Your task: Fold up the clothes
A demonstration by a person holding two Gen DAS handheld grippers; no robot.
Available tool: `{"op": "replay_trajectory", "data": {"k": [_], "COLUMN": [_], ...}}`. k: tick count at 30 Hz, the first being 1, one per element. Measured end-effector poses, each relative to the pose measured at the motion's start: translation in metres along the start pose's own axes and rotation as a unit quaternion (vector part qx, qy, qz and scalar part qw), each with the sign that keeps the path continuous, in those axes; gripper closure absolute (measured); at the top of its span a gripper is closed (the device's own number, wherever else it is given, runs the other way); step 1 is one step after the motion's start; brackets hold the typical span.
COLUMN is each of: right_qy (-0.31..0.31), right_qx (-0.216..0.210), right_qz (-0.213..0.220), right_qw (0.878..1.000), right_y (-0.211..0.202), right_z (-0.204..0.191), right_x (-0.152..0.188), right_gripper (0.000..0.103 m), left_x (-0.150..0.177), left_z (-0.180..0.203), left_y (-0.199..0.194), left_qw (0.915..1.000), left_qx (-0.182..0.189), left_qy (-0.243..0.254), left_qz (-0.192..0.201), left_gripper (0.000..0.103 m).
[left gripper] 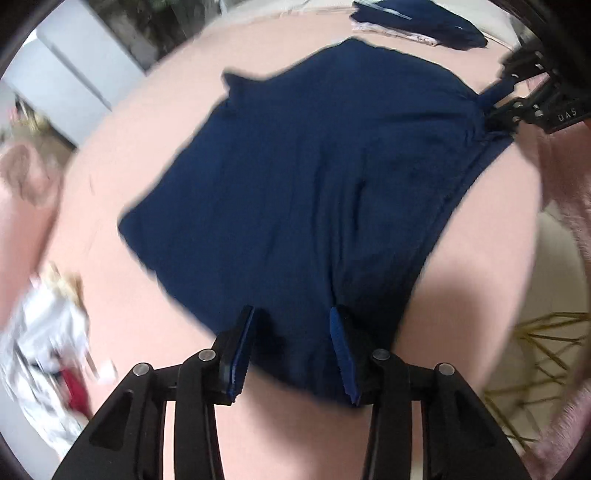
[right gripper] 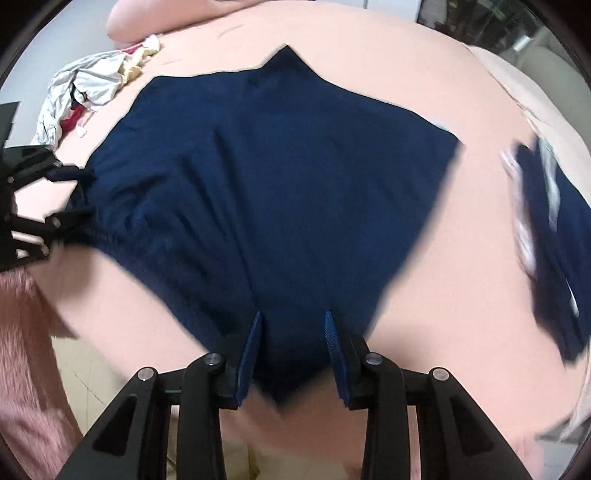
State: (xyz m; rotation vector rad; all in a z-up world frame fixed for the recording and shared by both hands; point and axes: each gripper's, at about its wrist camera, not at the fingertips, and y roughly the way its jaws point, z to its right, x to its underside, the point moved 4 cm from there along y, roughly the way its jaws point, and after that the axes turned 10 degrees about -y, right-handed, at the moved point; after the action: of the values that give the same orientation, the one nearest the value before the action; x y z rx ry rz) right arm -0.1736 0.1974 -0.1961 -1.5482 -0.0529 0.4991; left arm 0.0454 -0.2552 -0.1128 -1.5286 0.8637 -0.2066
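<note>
A bed covered with a smooth pink sheet fills both views. In the left wrist view a pale grey wall or cupboard front stands past its far edge, and a pale tiled floor with a gold wire frame shows at the lower right. A fuzzy pink cloth hangs at the bed's near edge.

A dark blue garment lies spread across the sheet, its near edge lifted by both tools. The left gripper has a bunched corner of that edge between its jaws, which stand partly apart and seem clenched on the fold. The right gripper has the other near corner bunched between its jaws in the same way; the right wrist view shows a point of fabric hanging below them.

Beside the garment, well apart from it, lies a stack of folded clothes, dark blue on top with pale layers under it. On the other side a loose heap of white, red and yellow clothes sits near a pink pillow.
</note>
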Motion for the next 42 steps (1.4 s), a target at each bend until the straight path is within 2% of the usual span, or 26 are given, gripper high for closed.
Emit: {"op": "replay_trajectory", "data": {"k": [3, 5, 7, 9, 10, 12, 14, 17, 18, 19, 20, 22, 24, 25, 27, 29, 31, 33, 35, 36, 40, 41, 42], "right_qy": [0.034, 0.036, 0.018, 0.005, 0.010, 0.024, 0.070, 0.142, 0.155, 0.162, 0.165, 0.134, 0.075, 0.058, 0.067, 0.108, 0.156, 0.203, 0.229, 0.238, 0.284, 0.291, 0.300], "right_qx": [0.004, -0.008, -0.022, -0.014, -0.016, -0.030, -0.065, -0.079, -0.078, -0.074, -0.069, -0.047, -0.019, -0.014, -0.030, -0.043, -0.047, -0.052, -0.050, -0.052, -0.082, -0.090, -0.097], "right_qz": [-0.001, 0.055, 0.074, 0.034, 0.036, 0.035, 0.047, 0.100, 0.119, 0.117, 0.103, 0.067, 0.044, 0.032, 0.034, 0.031, 0.062, 0.087, 0.075, 0.072, 0.124, 0.137, 0.131], "right_qw": [0.999, 0.998, 0.997, 0.999, 0.999, 0.999, 0.994, 0.982, 0.978, 0.977, 0.978, 0.988, 0.996, 0.998, 0.997, 0.993, 0.985, 0.974, 0.969, 0.967, 0.947, 0.943, 0.940], "right_y": [-0.010, -0.019, -0.015, 0.003, 0.004, 0.004, -0.003, -0.018, -0.018, -0.011, -0.001, 0.013, 0.009, 0.005, -0.006, -0.015, -0.021, -0.024, -0.014, -0.013, -0.020, -0.021, -0.017], "right_z": [0.014, 0.005, -0.010, -0.015, -0.007, 0.006, 0.022, 0.041, 0.044, 0.039, 0.033, 0.011, -0.001, -0.002, 0.003, 0.016, 0.034, 0.052, 0.062, 0.067, 0.088, 0.093, 0.099], "right_x": [0.003, -0.016, -0.027, -0.019, -0.009, 0.008, 0.006, -0.020, -0.024, -0.025, -0.025, -0.014, -0.001, 0.007, 0.019, 0.025, 0.020, 0.013, 0.010, 0.018, 0.021, 0.018, 0.016], "right_gripper": [0.067, 0.067, 0.067, 0.067, 0.067, 0.067, 0.067, 0.067, 0.067, 0.067, 0.067, 0.067, 0.067, 0.067, 0.066, 0.066, 0.066, 0.066, 0.066, 0.066, 0.066, 0.063, 0.059], "left_x": [-0.017, -0.033, -0.046, -0.047, -0.047, -0.038, -0.037, -0.066, -0.075, -0.083, -0.087, -0.081, -0.064, -0.058, -0.051, -0.051, -0.059, -0.071, -0.079, -0.081, -0.092, -0.094, -0.087], "left_z": [-0.021, -0.026, -0.008, 0.043, 0.068, 0.065, 0.060, 0.055, 0.055, 0.055, 0.055, 0.064, 0.060, 0.056, 0.049, 0.045, 0.051, 0.057, 0.064, 0.066, 0.062, 0.056, 0.052], "left_y": [-0.016, -0.018, -0.008, 0.020, 0.033, 0.026, 0.018, 0.003, 0.006, 0.010, 0.020, 0.042, 0.035, 0.032, 0.027, 0.020, 0.013, 0.007, 0.005, 0.005, 0.012, 0.016, 0.019], "left_qw": [0.9963, 0.9923, 0.9918, 0.9970, 0.9983, 0.9978, 0.9961, 0.9917, 0.9910, 0.9903, 0.9906, 0.9917, 0.9938, 0.9928, 0.9906, 0.9883, 0.9891, 0.9882, 0.9884, 0.9888, 0.9873, 0.9847, 0.9825], "left_qx": [0.016, 0.023, 0.032, 0.008, -0.004, -0.005, 0.004, 0.021, 0.019, 0.016, 0.015, -0.002, -0.001, 0.004, 0.012, 0.018, 0.003, 0.010, 0.013, 0.010, 0.013, 0.013, 0.011], "left_qy": [-0.074, -0.109, -0.115, -0.077, -0.057, -0.066, -0.087, -0.115, -0.121, -0.127, -0.133, -0.125, -0.111, -0.119, -0.135, -0.150, -0.147, -0.151, -0.150, -0.147, -0.155, -0.171, -0.184], "left_qz": [0.040, 0.054, 0.046, 0.009, -0.010, -0.008, -0.008, 0.053, 0.053, 0.052, 0.031, -0.029, -0.007, -0.014, -0.022, -0.020, 0.005, 0.019, 0.020, 0.022, 0.031, 0.032, 0.030], "left_gripper": [0.065, 0.065, 0.065, 0.065, 0.064, 0.064, 0.065, 0.065, 0.065, 0.065, 0.065, 0.064, 0.058, 0.052, 0.050, 0.050, 0.050, 0.050, 0.050, 0.050, 0.050, 0.050, 0.050]}}
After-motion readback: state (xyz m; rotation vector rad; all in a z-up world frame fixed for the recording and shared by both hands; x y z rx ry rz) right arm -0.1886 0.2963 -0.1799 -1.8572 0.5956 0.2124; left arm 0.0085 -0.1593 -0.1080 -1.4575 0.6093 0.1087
